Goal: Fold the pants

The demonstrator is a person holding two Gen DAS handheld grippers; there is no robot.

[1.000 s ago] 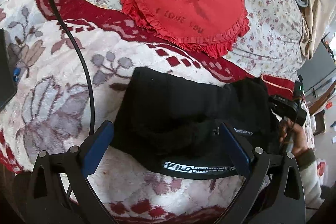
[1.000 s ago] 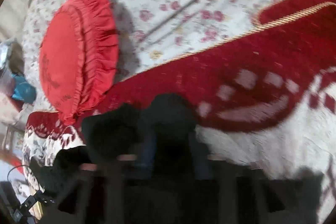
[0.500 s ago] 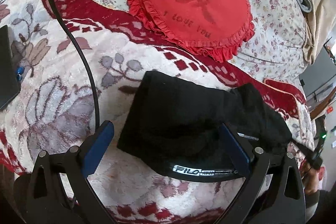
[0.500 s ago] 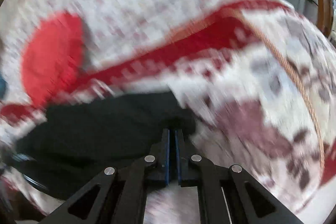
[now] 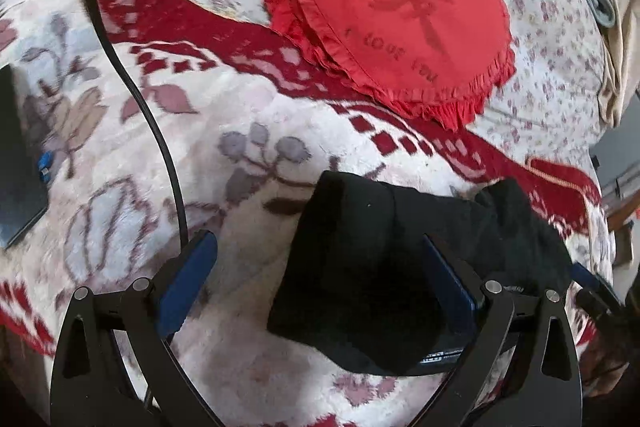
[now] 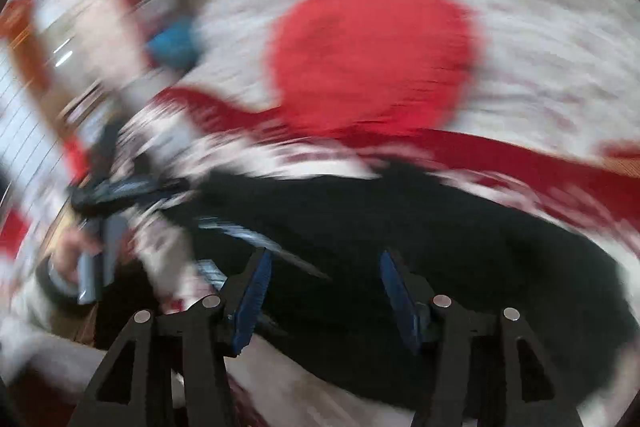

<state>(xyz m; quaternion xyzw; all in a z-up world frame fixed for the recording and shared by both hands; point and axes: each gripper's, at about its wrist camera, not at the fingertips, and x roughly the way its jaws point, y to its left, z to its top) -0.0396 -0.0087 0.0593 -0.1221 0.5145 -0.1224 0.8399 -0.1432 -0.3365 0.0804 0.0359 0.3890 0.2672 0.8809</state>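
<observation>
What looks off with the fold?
The pants lie folded but uneven: a loose flap juts out at the far right corner. Both grippers, left and right, are open. Right view is motion-blurred.

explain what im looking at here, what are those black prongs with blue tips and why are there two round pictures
Each round picture comes from a fisheye camera mounted on a handheld gripper; a person holds one in each hand. There is no robot arm. The black prongs are the gripper's two fingers, and the blue strips are their gripping pads.

The sharper picture is the left wrist view. The left gripper is open and holds nothing. Below it lie folded black pants on a white and red patterned blanket. Behind sits a round red frilled cushion, and a black cable crosses the blanket.

The blurry picture is the right wrist view, smeared by motion. The right gripper is open too, over the same pants, with the cushion beyond.
</observation>
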